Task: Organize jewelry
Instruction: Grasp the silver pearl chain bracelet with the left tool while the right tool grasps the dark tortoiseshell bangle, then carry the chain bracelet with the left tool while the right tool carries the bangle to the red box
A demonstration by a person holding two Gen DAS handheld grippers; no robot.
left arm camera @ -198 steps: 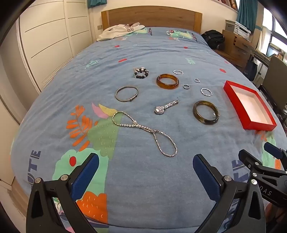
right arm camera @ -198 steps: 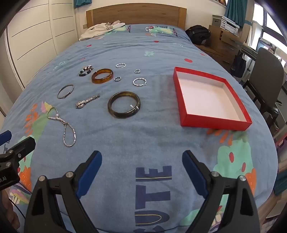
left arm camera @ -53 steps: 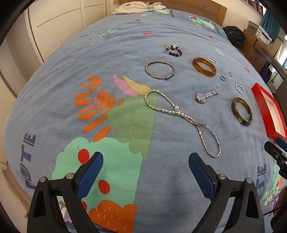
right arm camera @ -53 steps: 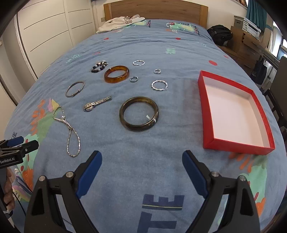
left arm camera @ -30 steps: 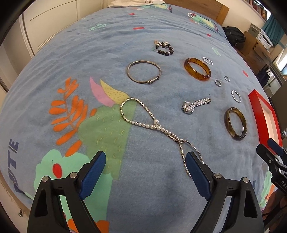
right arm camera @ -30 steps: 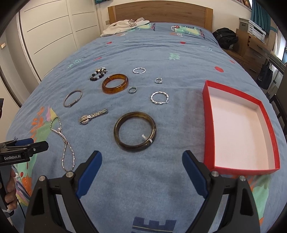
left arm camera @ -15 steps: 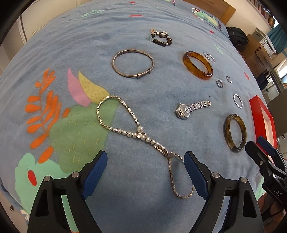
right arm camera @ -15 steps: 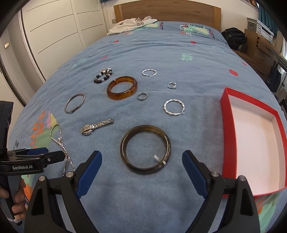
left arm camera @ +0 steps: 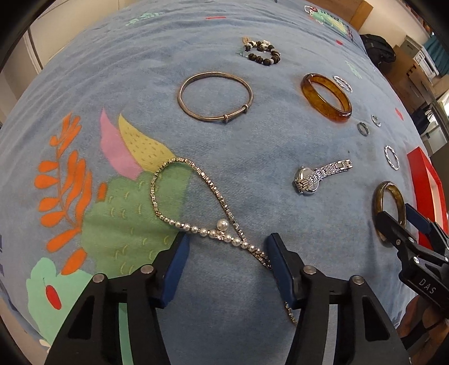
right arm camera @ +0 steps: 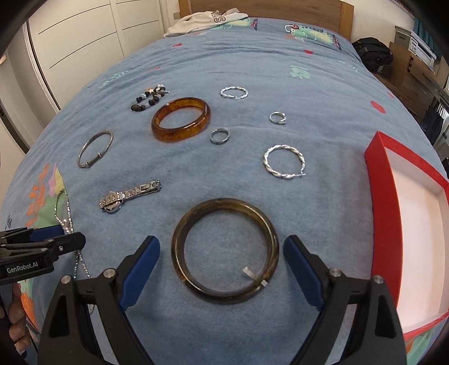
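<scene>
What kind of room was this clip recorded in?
Almost certainly a bedroom. The jewelry lies on a bed with a blue patterned bedspread and a wooden headboard at the far end. White wardrobe doors line one side, and a folded garment sits near the headboard.

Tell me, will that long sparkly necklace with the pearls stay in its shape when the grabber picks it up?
Probably not. The necklace is a thin chain of little links and pearls lying in loose loops on the bedspread, so it will likely go floppy and dangle. It may also slip, since the open left gripper can only pinch a narrow strand. It looks light.
</scene>
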